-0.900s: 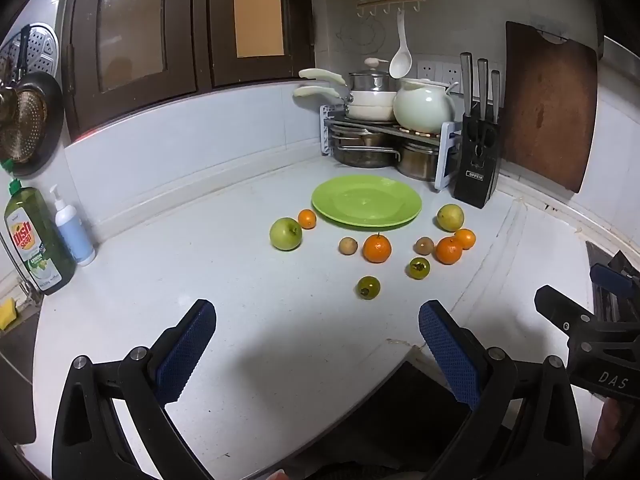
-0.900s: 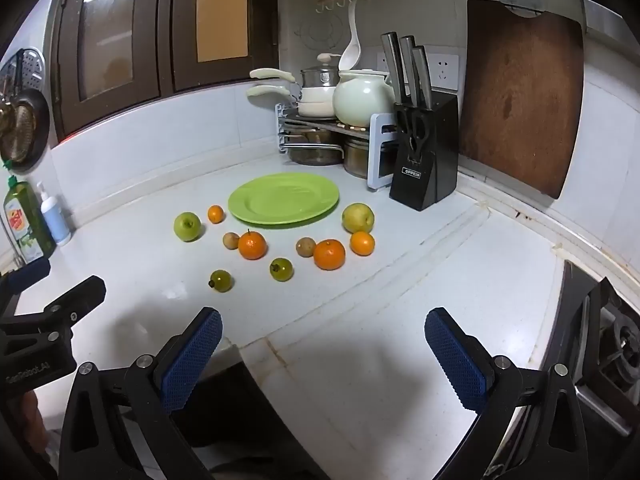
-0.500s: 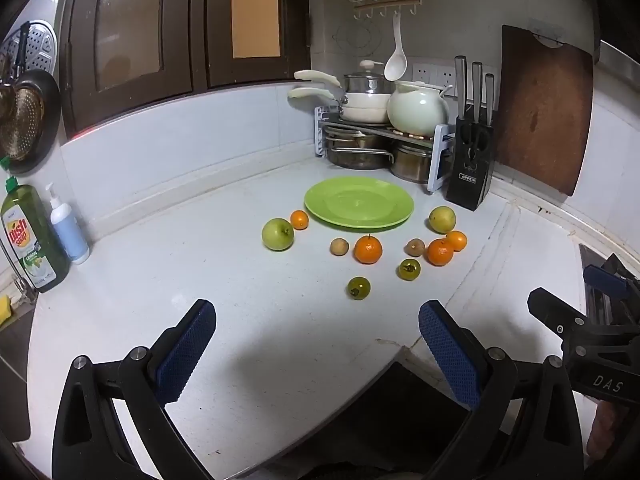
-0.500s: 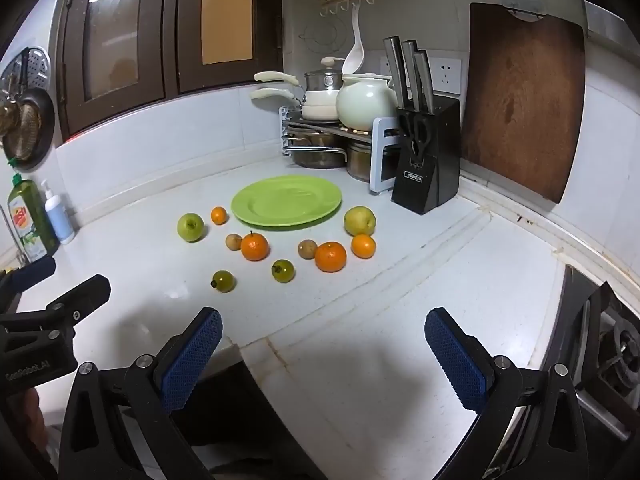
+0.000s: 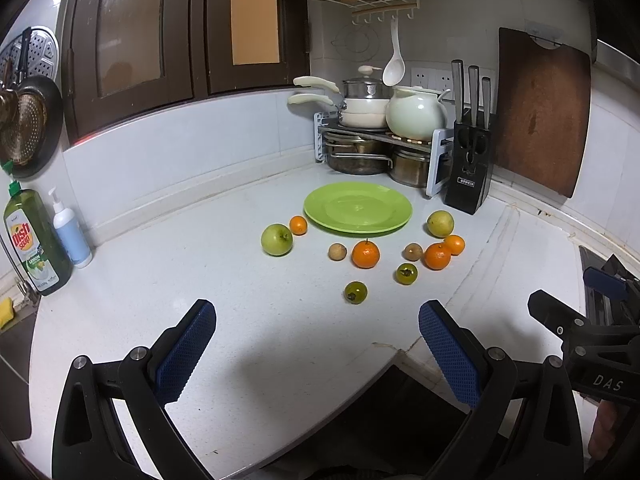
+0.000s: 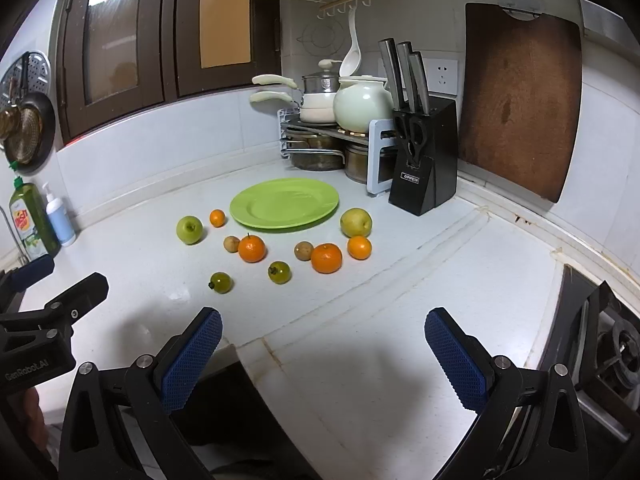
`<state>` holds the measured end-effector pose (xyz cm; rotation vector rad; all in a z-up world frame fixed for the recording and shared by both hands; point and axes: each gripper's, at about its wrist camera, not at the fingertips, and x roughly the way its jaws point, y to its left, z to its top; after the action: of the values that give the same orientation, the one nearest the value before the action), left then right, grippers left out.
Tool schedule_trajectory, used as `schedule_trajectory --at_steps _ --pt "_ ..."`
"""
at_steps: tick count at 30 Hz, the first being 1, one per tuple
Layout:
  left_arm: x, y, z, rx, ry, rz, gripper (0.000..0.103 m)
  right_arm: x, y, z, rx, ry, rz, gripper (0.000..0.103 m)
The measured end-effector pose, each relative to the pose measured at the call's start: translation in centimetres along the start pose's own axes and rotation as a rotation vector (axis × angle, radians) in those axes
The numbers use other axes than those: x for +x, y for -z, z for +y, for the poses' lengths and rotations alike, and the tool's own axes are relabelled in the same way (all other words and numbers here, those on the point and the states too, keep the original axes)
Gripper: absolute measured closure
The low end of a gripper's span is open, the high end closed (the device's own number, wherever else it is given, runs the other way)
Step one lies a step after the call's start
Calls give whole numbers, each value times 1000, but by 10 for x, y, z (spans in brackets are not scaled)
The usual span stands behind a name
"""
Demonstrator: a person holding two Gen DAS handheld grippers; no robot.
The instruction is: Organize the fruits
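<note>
Glossy white counter, round green plate

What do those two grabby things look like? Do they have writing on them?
Both are black frames with silver bolts. Each gripper has two fingers with bumpy blue pads. The left gripper reads "GenRobot.AI" on its side; the right gripper shows the letters "DAS". No cables or sleeves show.

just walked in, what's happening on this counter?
A person holds two handheld grippers over a kitchen counter; fruit sorting has not started. The left gripper and right gripper are both open and empty, short of the fruit. The green plate is bare. Around its near edge lie a green apple, oranges such as one, and smaller fruits, all loose on the counter.
</note>
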<state>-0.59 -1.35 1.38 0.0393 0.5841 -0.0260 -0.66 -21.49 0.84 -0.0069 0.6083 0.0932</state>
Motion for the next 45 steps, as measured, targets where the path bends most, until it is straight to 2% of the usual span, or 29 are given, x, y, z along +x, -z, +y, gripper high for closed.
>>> schedule_trajectory --at_steps 45 --pt "6 4 -2 3 9 9 0 12 2 2 -4 -8 15 0"
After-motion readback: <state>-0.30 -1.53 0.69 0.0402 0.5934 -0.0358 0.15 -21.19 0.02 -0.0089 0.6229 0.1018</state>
